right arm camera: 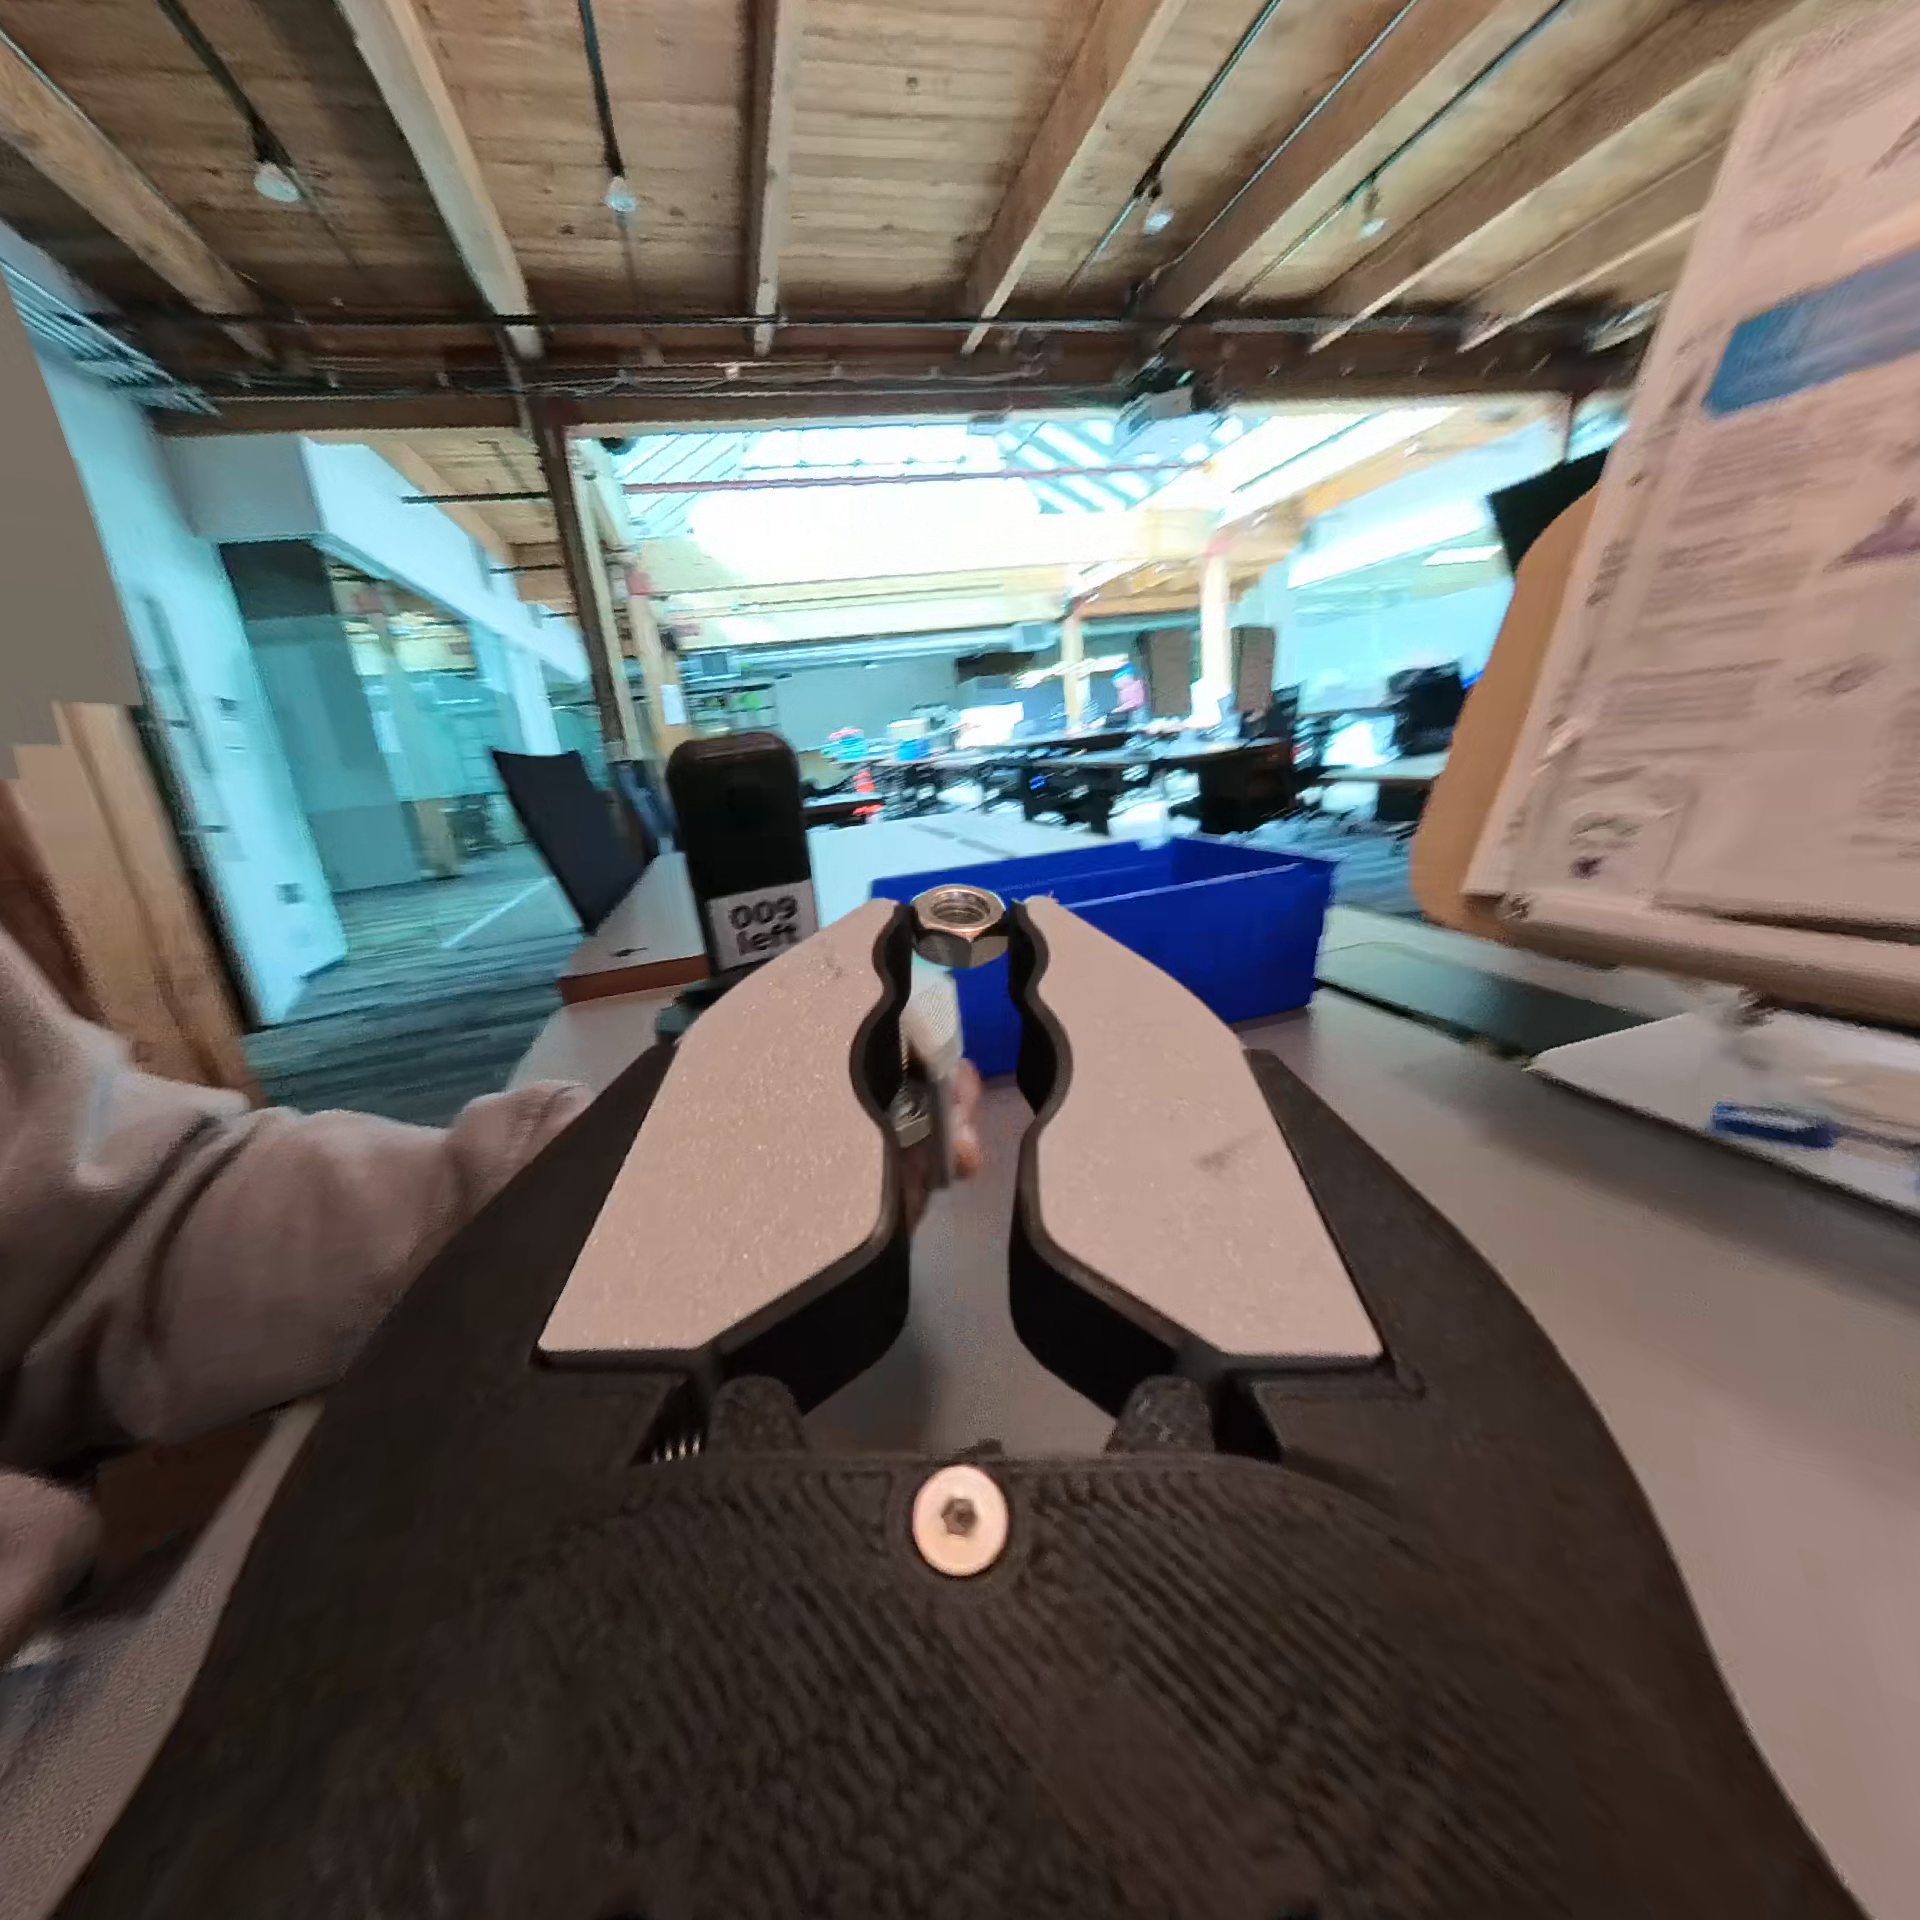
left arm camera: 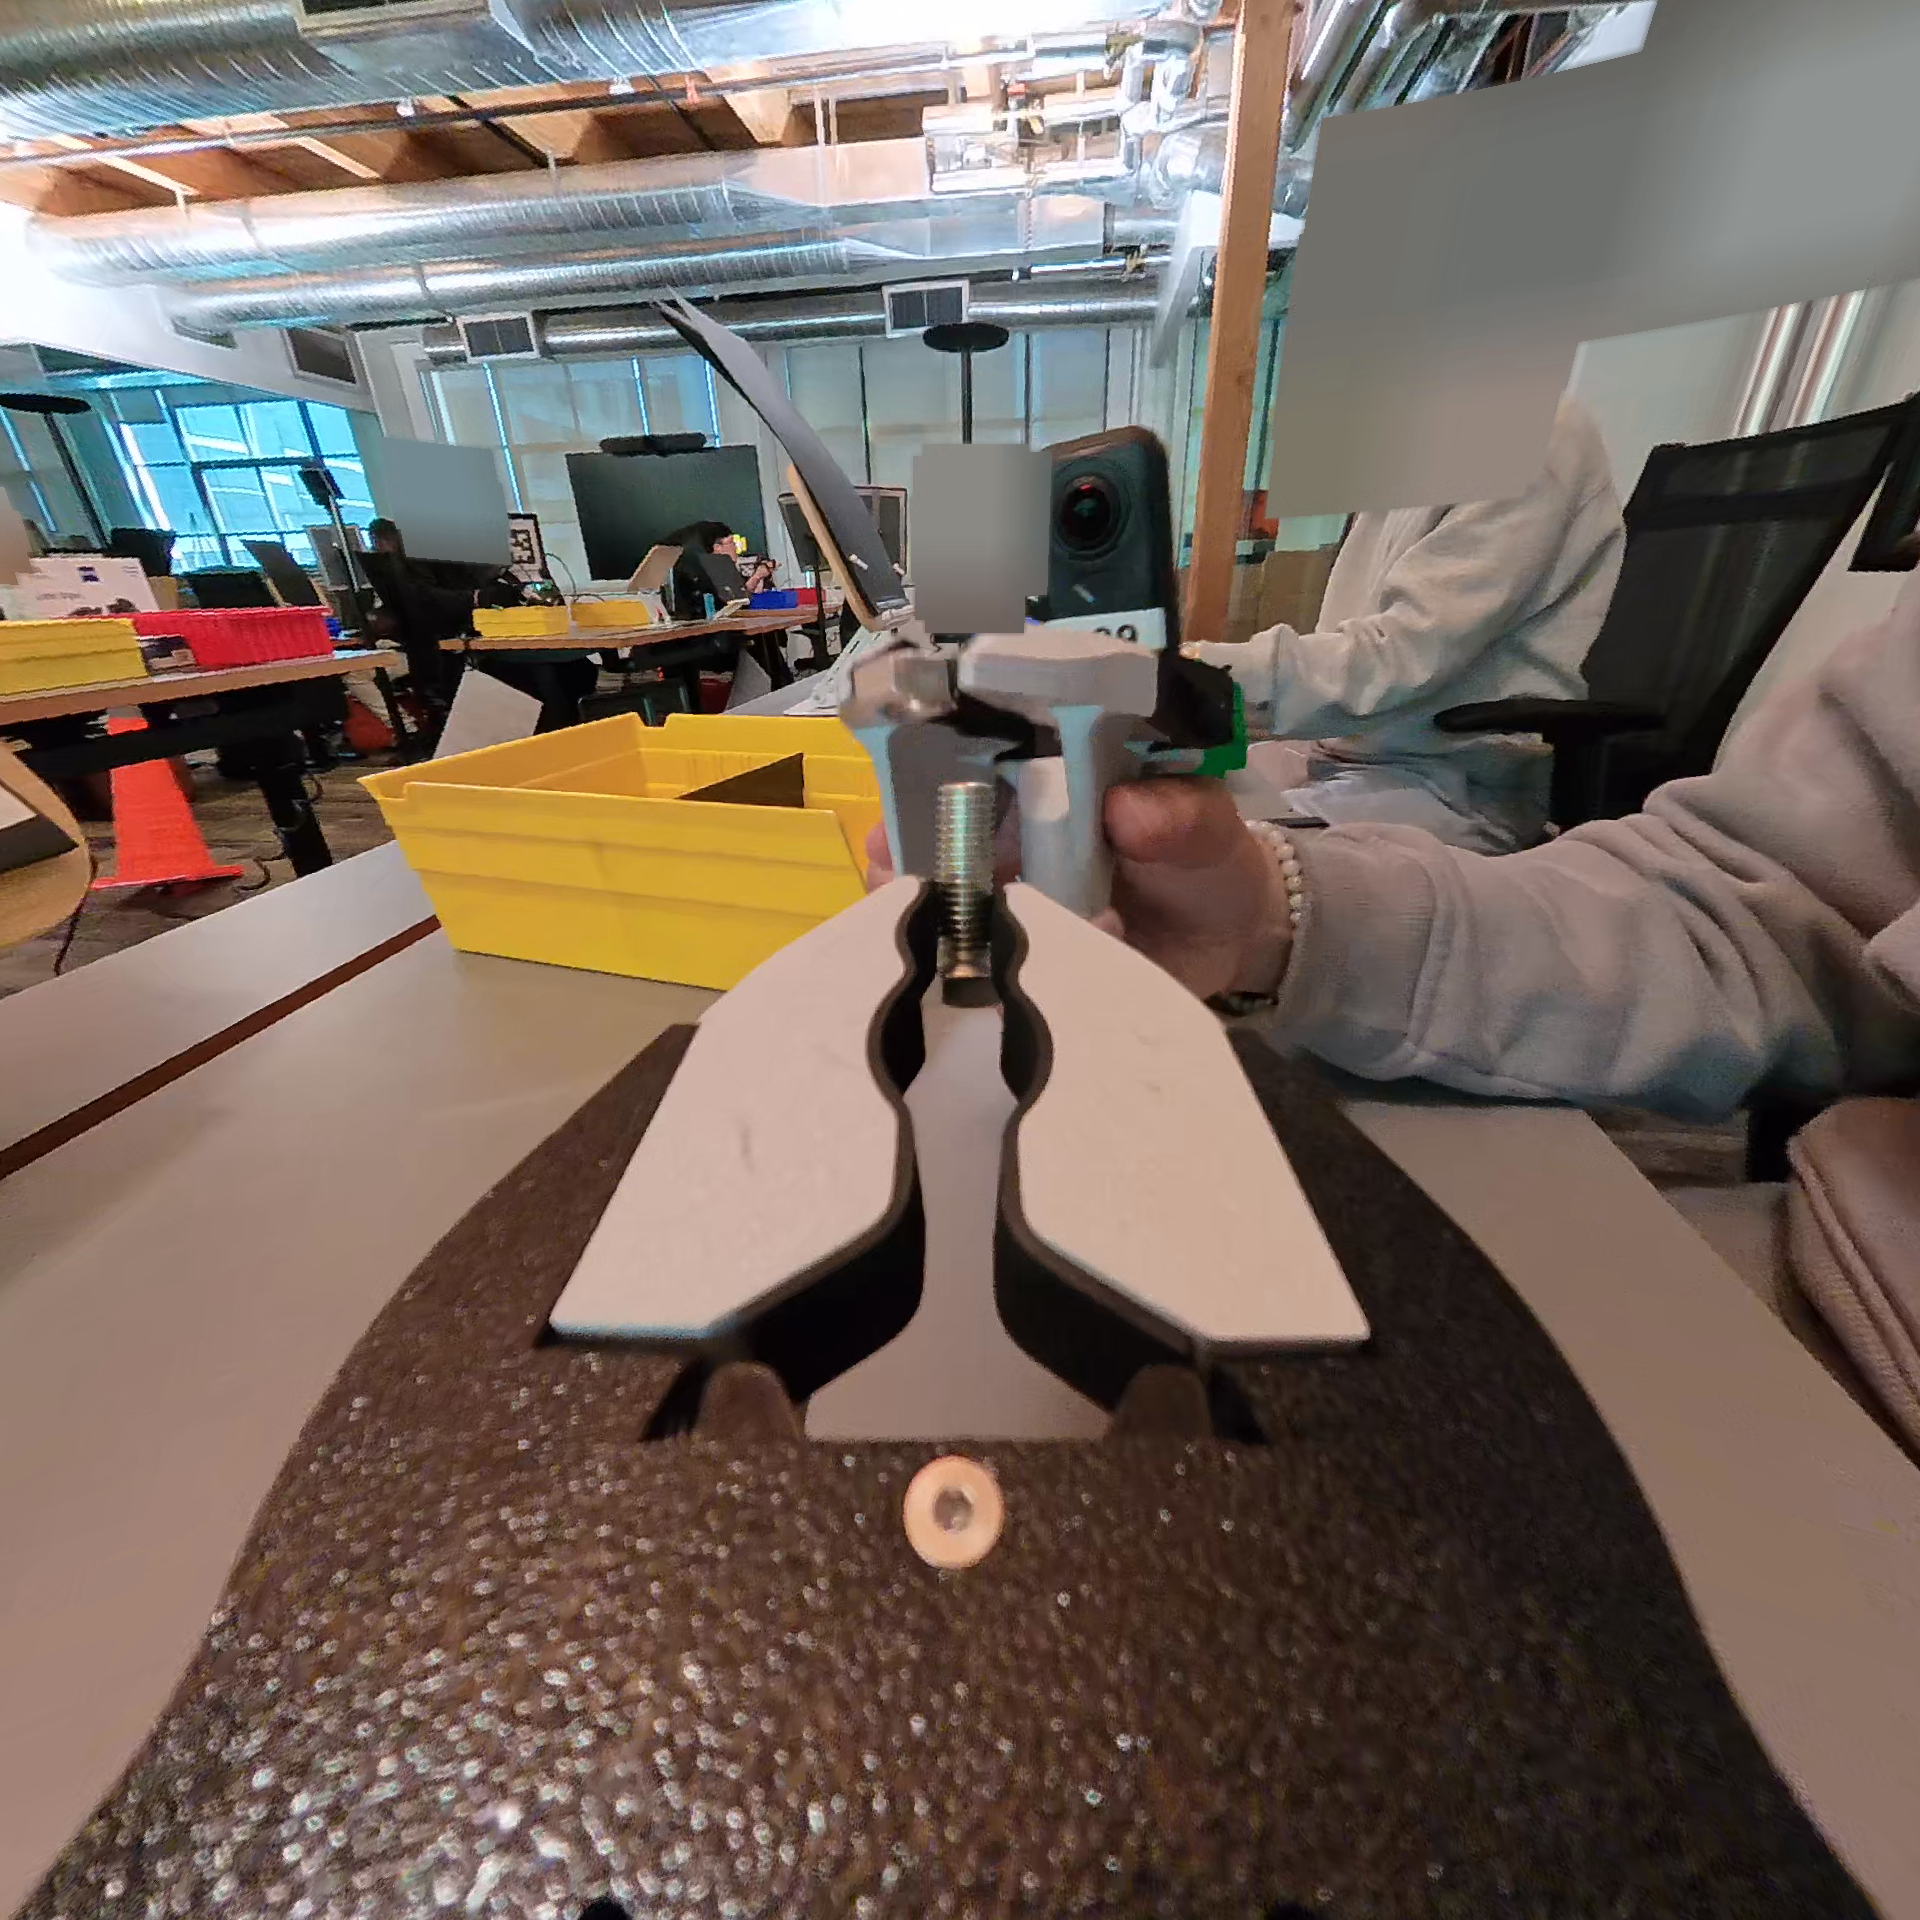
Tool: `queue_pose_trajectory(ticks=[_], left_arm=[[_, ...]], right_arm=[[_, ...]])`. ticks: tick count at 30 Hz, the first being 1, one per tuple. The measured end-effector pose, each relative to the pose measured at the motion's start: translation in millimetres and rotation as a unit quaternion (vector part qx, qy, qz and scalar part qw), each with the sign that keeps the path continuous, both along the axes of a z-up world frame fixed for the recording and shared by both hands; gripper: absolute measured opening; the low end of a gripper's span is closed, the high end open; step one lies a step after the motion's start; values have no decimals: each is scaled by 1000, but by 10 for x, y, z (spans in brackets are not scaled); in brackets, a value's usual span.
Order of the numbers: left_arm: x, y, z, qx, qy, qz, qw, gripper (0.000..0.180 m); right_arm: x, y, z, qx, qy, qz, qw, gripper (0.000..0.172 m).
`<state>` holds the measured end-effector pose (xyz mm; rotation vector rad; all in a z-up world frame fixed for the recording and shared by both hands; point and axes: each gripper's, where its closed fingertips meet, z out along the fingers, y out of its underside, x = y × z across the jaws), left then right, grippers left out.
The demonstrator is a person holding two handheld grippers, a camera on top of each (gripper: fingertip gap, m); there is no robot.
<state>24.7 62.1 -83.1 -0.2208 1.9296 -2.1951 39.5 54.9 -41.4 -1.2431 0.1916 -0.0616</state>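
Observation:
My left gripper (left arm camera: 964,909) is shut on a silver threaded bolt (left arm camera: 964,852) and holds it upright, head down, above the grey table (left arm camera: 312,1143). My right gripper (right arm camera: 954,920) is shut on a silver hex nut (right arm camera: 954,925), hole facing up. In the left wrist view the right gripper (left arm camera: 925,686) sits just above the bolt's top with the nut (left arm camera: 920,681) in its tips, held by a hand (left arm camera: 1184,883). In the right wrist view the bolt (right arm camera: 932,1023) shows below the nut, between my fingers.
A yellow bin (left arm camera: 623,852) stands on the table behind the bolt. A blue bin (right arm camera: 1164,935) stands beyond the nut. A clipboard with papers (right arm camera: 1714,623) leans at the right. A person's grey sleeve (left arm camera: 1558,935) lies along the table's right side. About 4 cm separates my left fingertips from my right.

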Motion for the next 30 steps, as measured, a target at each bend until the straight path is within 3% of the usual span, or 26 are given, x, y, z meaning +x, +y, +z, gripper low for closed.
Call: queue_pose_trajectory(ticks=[2, 4, 7, 9, 11, 13, 16, 20, 26, 28, 30], left_arm=[[22, 11, -13, 5, 0, 8, 1000, 9], [51, 25, -34, 13, -1, 19, 1000, 9], [114, 48, -101, 30, 1, 40, 999, 9], [149, 62, -120, 31, 6, 49, 998, 9], [177, 71, -115, 30, 9, 57, 998, 9], [193, 68, -109, 31, 10, 61, 998, 9], [195, 44, -120, 33, 12, 60, 998, 9], [192, 22, -147, 41, 11, 60, 997, 9], [210, 40, -147, 40, 12, 66, 997, 9], [219, 51, -140, 39, 11, 70, 997, 9], [231, 62, -131, 38, 8, 76, 996, 8]], right_arm=[[119, -164, 133, 4, -47, -79, 996, 17], [420, -494, 236, -32, -82, -217, 972, 17], [808, -1215, 184, -118, -66, -401, 906, 17], [1095, -1731, -68, -215, -32, -490, 844, 17], [1289, -2120, -487, -302, 46, -510, 804, 17], [1348, -2260, -857, -352, 111, -482, 795, 18], [1402, -2342, -1024, -391, 118, -481, 776, 18], [1466, -2303, -1022, -398, 96, -473, 780, 19], [1463, -2210, -828, -343, 47, -447, 825, 44], [1391, -2142, -565, -284, 15, -433, 855, 50], [1164, -1846, -249, -215, -29, -356, 909, 53]])
